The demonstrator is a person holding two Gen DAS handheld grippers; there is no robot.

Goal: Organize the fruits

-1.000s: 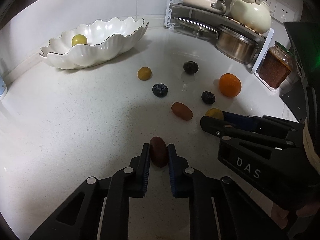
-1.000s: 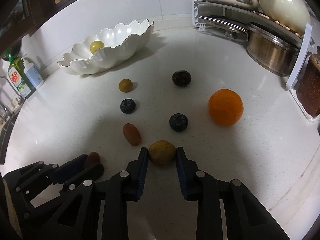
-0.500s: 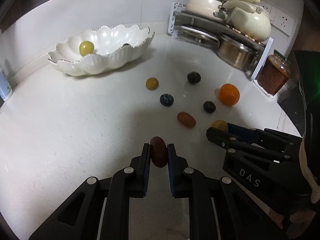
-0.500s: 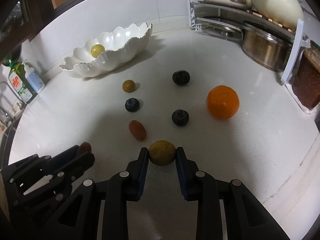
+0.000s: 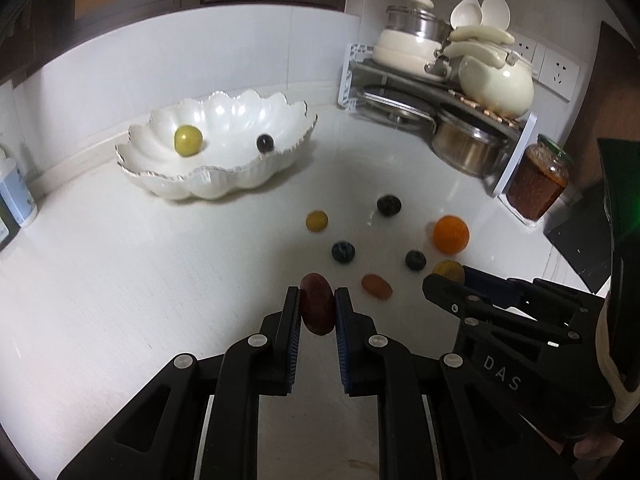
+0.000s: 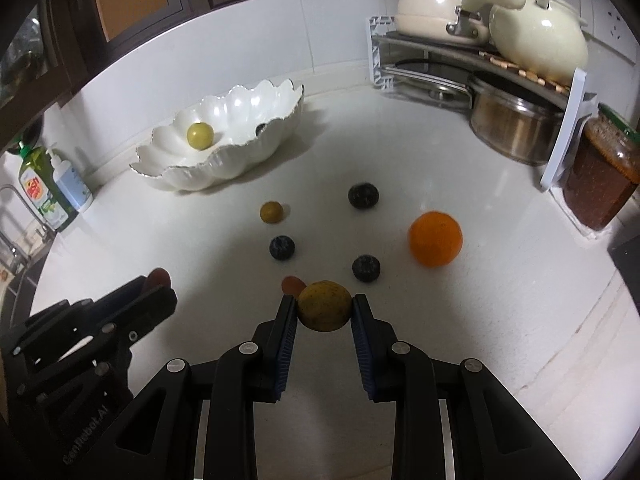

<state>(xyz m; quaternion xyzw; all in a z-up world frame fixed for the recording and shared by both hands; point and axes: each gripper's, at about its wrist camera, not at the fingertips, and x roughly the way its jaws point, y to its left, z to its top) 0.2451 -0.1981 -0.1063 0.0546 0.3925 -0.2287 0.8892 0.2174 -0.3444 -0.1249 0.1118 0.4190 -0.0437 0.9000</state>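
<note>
Each of my two cameras sits just behind its claw and looks forward and steeply down along the two fingers, with a fisheye bend at the edges. My left claw (image 5: 317,308) fills the bottom of its view, close to the lens; the white desk (image 5: 120,280) spreads beyond it to the back wall. My right claw (image 6: 324,312) does the same in its own view. Both face the same way, toward the scalloped bowl (image 5: 224,184) and the pot rack (image 5: 440,92) in the corner. They share the bowl, the loose fruit and the rack, and each sees the other claw at its side.
</note>
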